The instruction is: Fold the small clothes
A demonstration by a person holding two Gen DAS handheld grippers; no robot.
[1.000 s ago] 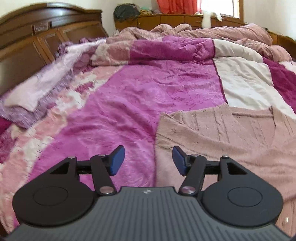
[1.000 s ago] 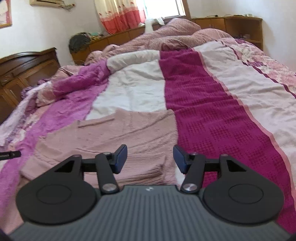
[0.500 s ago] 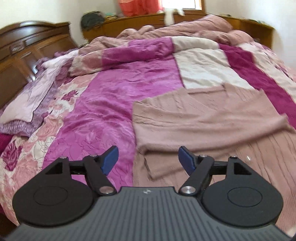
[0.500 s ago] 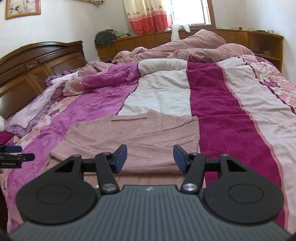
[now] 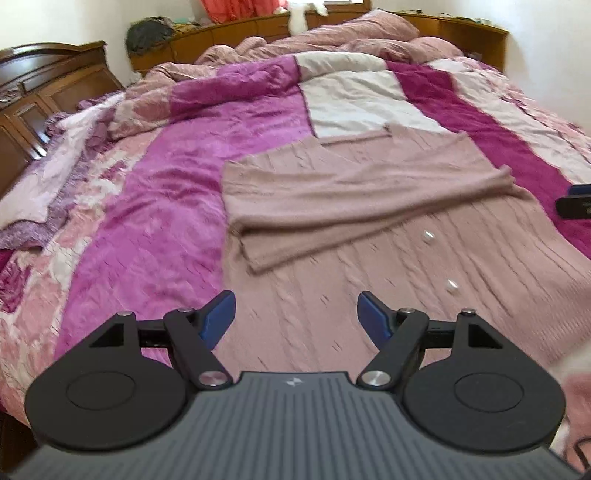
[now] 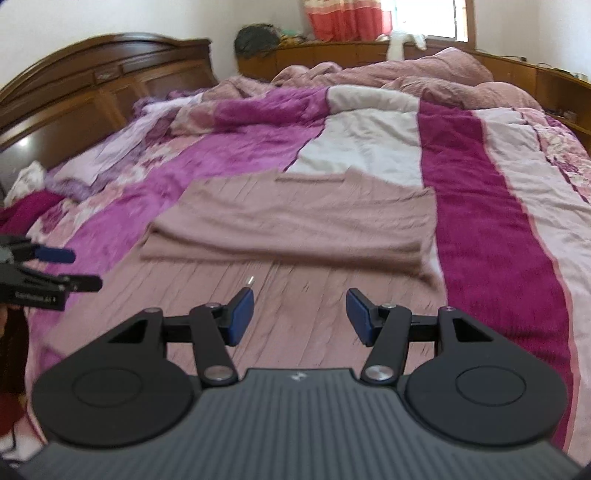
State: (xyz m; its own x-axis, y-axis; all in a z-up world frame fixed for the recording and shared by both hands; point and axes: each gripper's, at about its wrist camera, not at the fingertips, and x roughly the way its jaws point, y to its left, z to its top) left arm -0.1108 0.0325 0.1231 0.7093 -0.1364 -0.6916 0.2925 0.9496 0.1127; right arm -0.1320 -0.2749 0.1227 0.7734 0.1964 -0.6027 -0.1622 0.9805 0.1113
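Observation:
A dusty-pink knit cardigan (image 5: 369,229) lies flat on the bed, its sleeves folded across the chest in a band (image 6: 295,229); small white buttons (image 5: 451,286) run down its front. My left gripper (image 5: 295,319) hovers open above the cardigan's lower left part, nothing between its blue pads. My right gripper (image 6: 300,314) hangs open over the lower middle of the cardigan, also empty. The left gripper (image 6: 66,269) shows at the left edge of the right wrist view, and the right gripper's fingertips (image 5: 576,201) at the right edge of the left wrist view.
The bed carries a patchwork quilt (image 5: 166,206) of magenta, white and floral panels. A rumpled pink duvet (image 6: 388,77) is heaped at the far end. A dark wooden headboard (image 6: 92,85) stands at the left, with low wooden cabinets (image 5: 461,33) behind the bed.
Both grippers have pulled back toward the near edge of the bed, so more of the cardigan's lower half shows. The left gripper's jaws stand wider than a second ago.

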